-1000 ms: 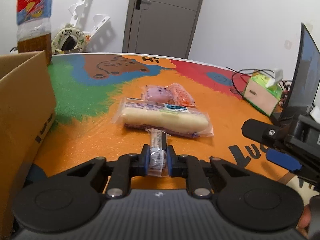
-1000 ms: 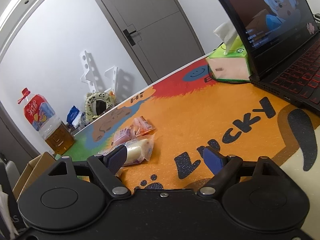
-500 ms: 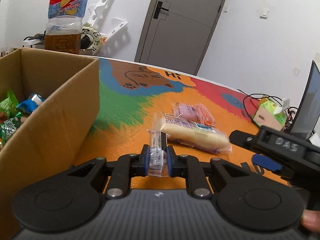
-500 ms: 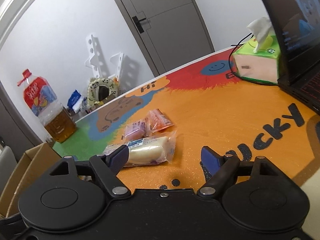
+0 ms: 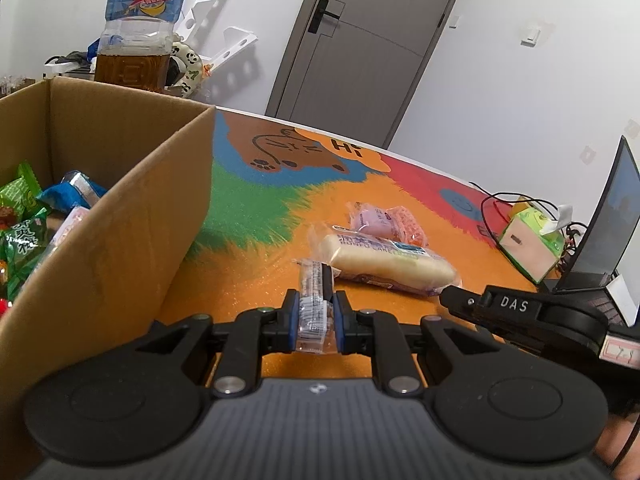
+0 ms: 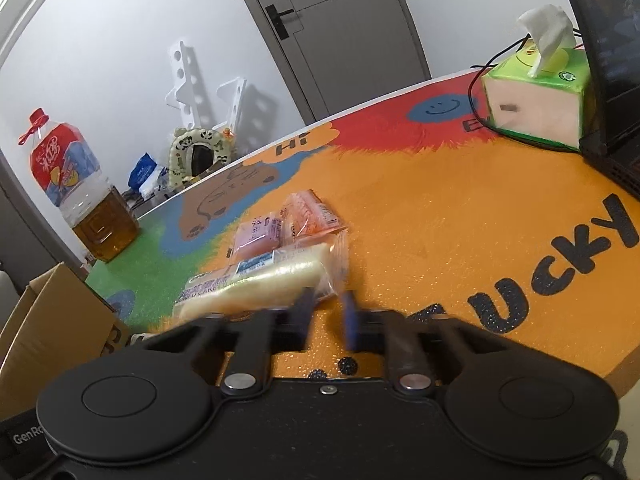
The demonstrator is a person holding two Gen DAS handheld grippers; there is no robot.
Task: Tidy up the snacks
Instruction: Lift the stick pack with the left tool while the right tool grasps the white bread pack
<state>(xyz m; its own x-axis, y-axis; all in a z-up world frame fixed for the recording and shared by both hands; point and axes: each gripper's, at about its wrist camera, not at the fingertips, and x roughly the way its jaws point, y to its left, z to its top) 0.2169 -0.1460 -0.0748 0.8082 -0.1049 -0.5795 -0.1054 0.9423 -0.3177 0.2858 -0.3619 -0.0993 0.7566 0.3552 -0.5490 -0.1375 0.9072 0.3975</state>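
My left gripper [image 5: 316, 316] is shut on a small clear snack bar packet [image 5: 314, 300], held above the orange mat beside the cardboard box [image 5: 120, 240], which holds several green and blue snack bags. A long white cake packet [image 5: 384, 260] [image 6: 256, 280] lies mid-table, with a pink packet [image 5: 370, 218] and an orange packet [image 5: 408, 224] just behind it. My right gripper [image 6: 326, 308] is at the cake's right end. Its jaws are blurred and closing, and the wrapper's end seam sits pinched between them. From the left wrist, the right gripper [image 5: 448, 298] touches that end.
A green tissue box [image 6: 536, 96] and an open laptop [image 5: 608, 224] with cables stand at the right. A large iced tea bottle [image 5: 136, 36] stands behind the box. The mat's front edge is near my right gripper.
My left gripper swung left with the snack bar, bringing the box's inside into view. My right gripper closed in on the cake packet and its wide jaws came together.
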